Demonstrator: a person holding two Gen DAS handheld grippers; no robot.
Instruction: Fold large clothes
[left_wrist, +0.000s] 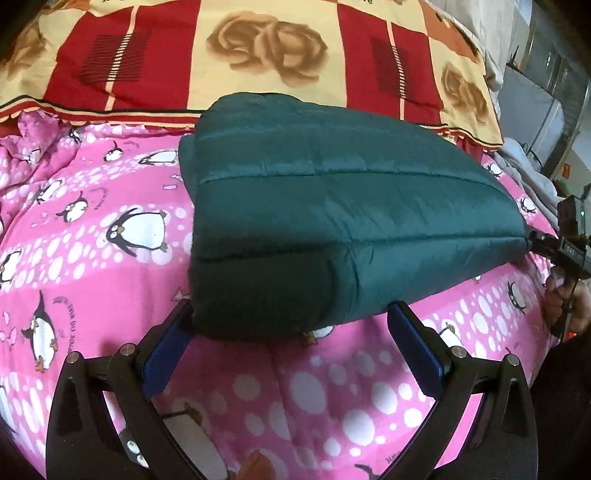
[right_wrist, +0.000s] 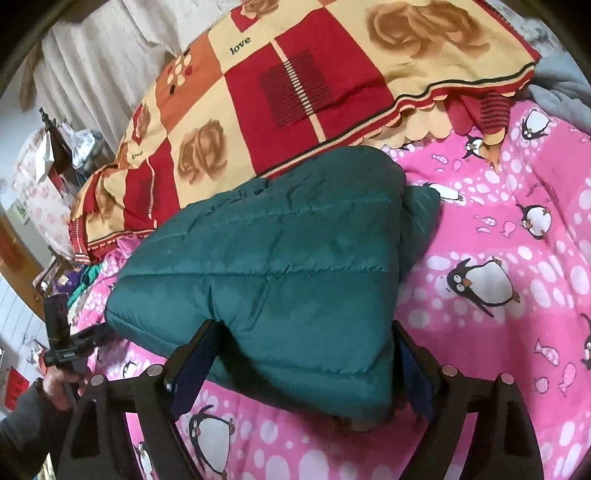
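Note:
A dark green quilted jacket (left_wrist: 332, 203) lies folded into a thick bundle on the pink penguin bedspread (left_wrist: 92, 221). My left gripper (left_wrist: 291, 308) is open, its blue pads either side of the bundle's near corner, the left pad right at the cloth. In the right wrist view the jacket (right_wrist: 277, 258) fills the gap between the fingers of my right gripper (right_wrist: 303, 326), which stands wide, so I read it as open. The right gripper (left_wrist: 535, 236) shows at the bundle's far right corner, and the left gripper (right_wrist: 86, 338) at its left corner.
A red and cream quilt (right_wrist: 295, 92) with rose prints lies behind the jacket. The pink bedspread (right_wrist: 498, 258) spreads out on the right. A person's hand (right_wrist: 55, 384) holds the left gripper. Bags and clutter (right_wrist: 55, 147) stand beside the bed's left edge.

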